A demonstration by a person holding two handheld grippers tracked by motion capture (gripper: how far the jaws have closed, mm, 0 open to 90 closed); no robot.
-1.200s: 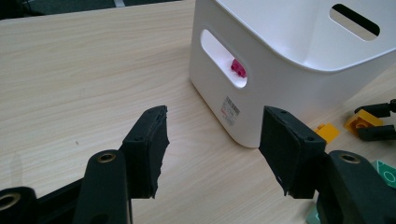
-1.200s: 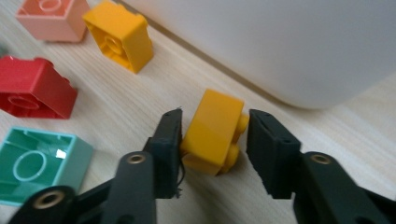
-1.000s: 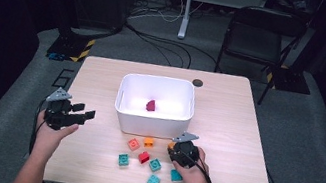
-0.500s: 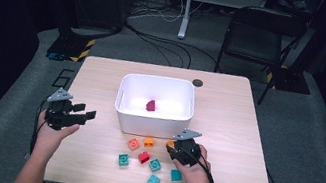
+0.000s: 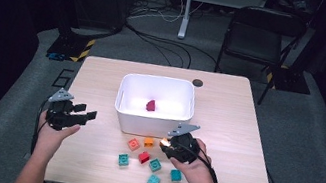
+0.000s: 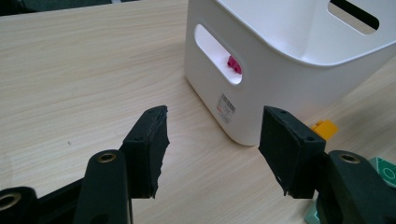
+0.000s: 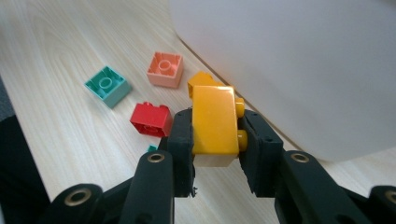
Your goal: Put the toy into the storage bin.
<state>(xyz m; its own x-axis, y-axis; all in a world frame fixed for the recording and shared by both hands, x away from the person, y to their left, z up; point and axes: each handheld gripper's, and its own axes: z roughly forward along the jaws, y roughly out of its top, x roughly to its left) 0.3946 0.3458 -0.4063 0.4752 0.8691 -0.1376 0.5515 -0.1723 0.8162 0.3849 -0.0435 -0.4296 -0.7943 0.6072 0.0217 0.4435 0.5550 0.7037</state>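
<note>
1. The right gripper (image 7: 215,154) has its fingers closed on a yellow brick (image 7: 214,122); both pads press its sides, and the brick's studs face the right-hand pad.
2. In the high view the right gripper (image 5: 177,144) is lifted clear of the surface (image 5: 103,71), just in front of the white bin (image 5: 151,126), with the yellow brick (image 5: 164,142) at its tip.
3. The left gripper (image 6: 212,140) has its fingers standing wide apart with nothing between them. It points toward the end wall of the white bin (image 6: 261,93).
4. In the high view the left gripper (image 5: 76,115) sits to the left of the bin, near the surface's left edge.
5. A magenta brick (image 5: 151,105) lies inside the bin; it also shows through the handle slot (image 6: 219,60) in the left gripper view.
6. On the surface in front of the bin lie loose bricks: an orange brick (image 5: 149,142) just beside the bin wall, a salmon brick (image 5: 134,144), a red brick (image 5: 143,157) and four teal bricks (image 5: 124,160).
</note>
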